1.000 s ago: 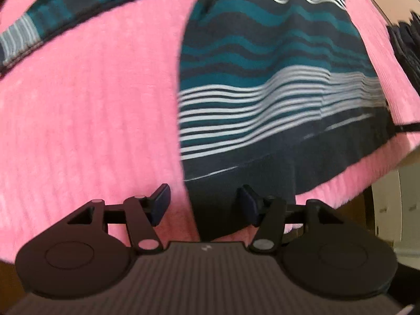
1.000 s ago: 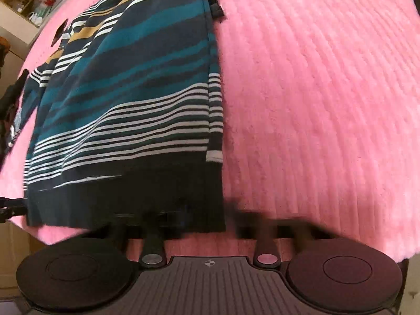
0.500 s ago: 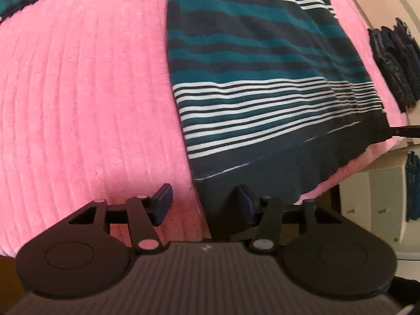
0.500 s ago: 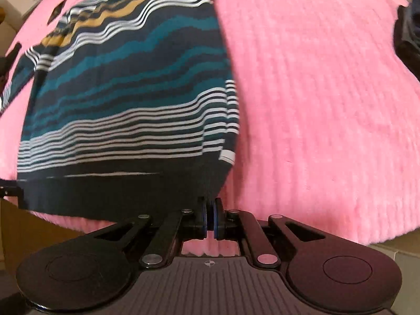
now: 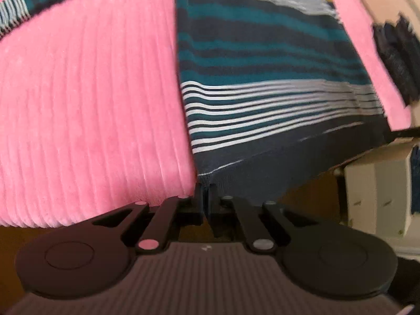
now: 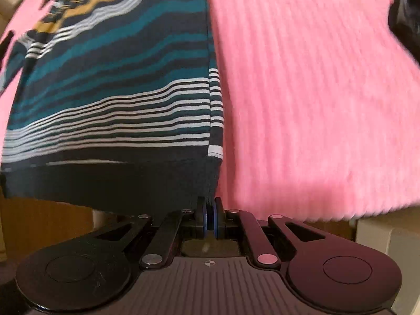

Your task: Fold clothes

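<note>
A striped sweater (image 5: 262,84) in navy, teal, white and mustard lies flat on a pink ribbed blanket (image 5: 92,105), its dark hem hanging over the near edge. My left gripper (image 5: 206,197) is shut on the hem's left corner, the fabric pinched between its pads. The same sweater (image 6: 110,92) fills the left half of the right wrist view. There my right gripper (image 6: 210,204) is shut on the hem's right corner, which is lifted slightly off the blanket (image 6: 315,92). A sleeve (image 5: 23,8) stretches away at the upper left.
A pile of dark clothes (image 5: 396,57) lies at the blanket's right edge; a dark garment (image 6: 404,18) also shows at the upper right of the right wrist view. A white cabinet (image 5: 378,191) stands below right. Brown floor (image 6: 44,220) shows under the hem.
My left gripper's jaws closed onto the hem's left corner. My right gripper, blurred a second ago and shut on the hem's right corner since half a second ago, rose a little with it.
</note>
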Tool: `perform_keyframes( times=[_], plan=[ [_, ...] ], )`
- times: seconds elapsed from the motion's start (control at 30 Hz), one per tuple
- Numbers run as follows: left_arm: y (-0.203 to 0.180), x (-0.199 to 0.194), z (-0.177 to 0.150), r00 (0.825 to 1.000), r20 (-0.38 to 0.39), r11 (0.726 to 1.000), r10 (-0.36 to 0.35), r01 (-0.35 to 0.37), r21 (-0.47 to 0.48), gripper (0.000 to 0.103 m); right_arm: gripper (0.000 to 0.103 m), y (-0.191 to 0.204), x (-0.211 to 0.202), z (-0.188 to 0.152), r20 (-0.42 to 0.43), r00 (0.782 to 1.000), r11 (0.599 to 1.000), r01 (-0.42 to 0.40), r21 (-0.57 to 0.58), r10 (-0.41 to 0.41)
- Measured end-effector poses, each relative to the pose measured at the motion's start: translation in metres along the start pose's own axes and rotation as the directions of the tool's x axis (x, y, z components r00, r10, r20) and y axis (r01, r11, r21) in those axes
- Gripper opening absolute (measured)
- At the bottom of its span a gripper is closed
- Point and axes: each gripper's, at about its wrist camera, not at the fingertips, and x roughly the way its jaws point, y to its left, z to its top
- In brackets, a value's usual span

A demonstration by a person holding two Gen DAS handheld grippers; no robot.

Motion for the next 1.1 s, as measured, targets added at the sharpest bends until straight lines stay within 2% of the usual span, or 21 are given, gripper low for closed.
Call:
perform_keyframes(
  times=[0.07, 0.13, 0.2, 0.27, 0.3, 0.33, 0.37, 0.43, 0.57, 0.7, 0.8, 0.9, 0.93, 0.97, 1.03, 1.1],
  plan=[
    [-0.002, -0.001, 0.009, 0.999, -0.029, 1.000, 0.018, -0.017, 0.018, 0.002, 0.002, 0.000, 0.002, 0.004, 0.010, 1.000, 0.999, 0.011, 0.039, -0.011],
    [0.000, -0.016, 0.017, 0.999, -0.023, 0.998, 0.036, -0.035, 0.046, 0.004, 0.003, -0.001, -0.009, 0.009, 0.043, 0.998, 0.995, 0.034, 0.090, -0.038],
    [0.005, -0.033, 0.026, 0.999, 0.001, 0.996, 0.048, -0.048, 0.072, 0.015, 0.003, -0.002, -0.024, 0.014, 0.086, 0.995, 0.988, 0.029, 0.150, -0.042],
    [0.011, -0.049, 0.040, 0.997, 0.038, 0.993, 0.071, -0.074, 0.095, 0.018, 0.008, -0.001, -0.037, 0.023, 0.140, 0.989, 0.979, 0.019, 0.202, -0.048],
    [0.013, -0.056, 0.048, 0.995, 0.055, 0.990, 0.082, -0.088, 0.110, 0.018, 0.032, 0.001, -0.043, 0.029, 0.174, 0.984, 0.971, 0.004, 0.240, -0.048],
    [0.014, -0.063, 0.059, 0.993, 0.071, 0.987, 0.090, -0.099, 0.130, 0.018, 0.063, 0.002, -0.050, 0.035, 0.217, 0.975, 0.960, -0.018, 0.280, -0.045],
    [0.013, -0.070, 0.071, 0.992, 0.087, 0.982, 0.096, -0.109, 0.155, 0.018, 0.068, 0.004, -0.057, 0.041, 0.261, 0.964, 0.949, -0.044, 0.313, -0.042],
    [0.005, -0.078, 0.098, 0.987, 0.122, 0.966, 0.108, -0.133, 0.220, 0.021, 0.067, 0.009, -0.068, 0.060, 0.341, 0.940, 0.944, -0.099, 0.316, -0.015],
    [-0.025, -0.084, 0.148, 0.974, 0.188, 0.936, 0.128, -0.182, 0.301, 0.029, 0.067, 0.006, -0.072, 0.114, 0.433, 0.899, 0.946, -0.190, 0.263, 0.061],
    [-0.076, -0.066, 0.195, 0.966, 0.224, 0.930, 0.129, -0.196, 0.311, 0.029, 0.067, -0.028, -0.048, 0.202, 0.488, 0.861, 0.934, -0.281, 0.219, 0.144],
    [-0.117, -0.045, 0.218, 0.969, 0.210, 0.927, 0.131, -0.194, 0.321, 0.029, 0.067, -0.055, -0.014, 0.271, 0.503, 0.847, 0.925, -0.316, 0.212, 0.174],
    [-0.159, -0.025, 0.236, 0.978, 0.179, 0.922, 0.110, -0.168, 0.349, 0.030, 0.067, -0.075, 0.023, 0.327, 0.483, 0.849, 0.898, -0.366, 0.244, 0.215],
    [-0.171, -0.020, 0.241, 0.980, 0.171, 0.918, 0.106, -0.162, 0.363, 0.030, 0.063, -0.079, 0.036, 0.340, 0.464, 0.853, 0.882, -0.390, 0.263, 0.239],
    [-0.181, -0.016, 0.246, 0.981, 0.164, 0.914, 0.101, -0.157, 0.375, 0.031, 0.056, -0.082, 0.049, 0.350, 0.442, 0.857, 0.868, -0.411, 0.278, 0.265],
    [-0.200, -0.010, 0.256, 0.983, 0.157, 0.907, 0.091, -0.147, 0.393, 0.031, 0.019, -0.083, 0.066, 0.358, 0.421, 0.854, 0.841, -0.449, 0.302, 0.305],
    [-0.209, -0.011, 0.268, 0.980, 0.174, 0.906, 0.092, -0.155, 0.394, 0.031, 0.012, -0.084, 0.072, 0.357, 0.423, 0.847, 0.821, -0.472, 0.320, 0.322]
  ],
)
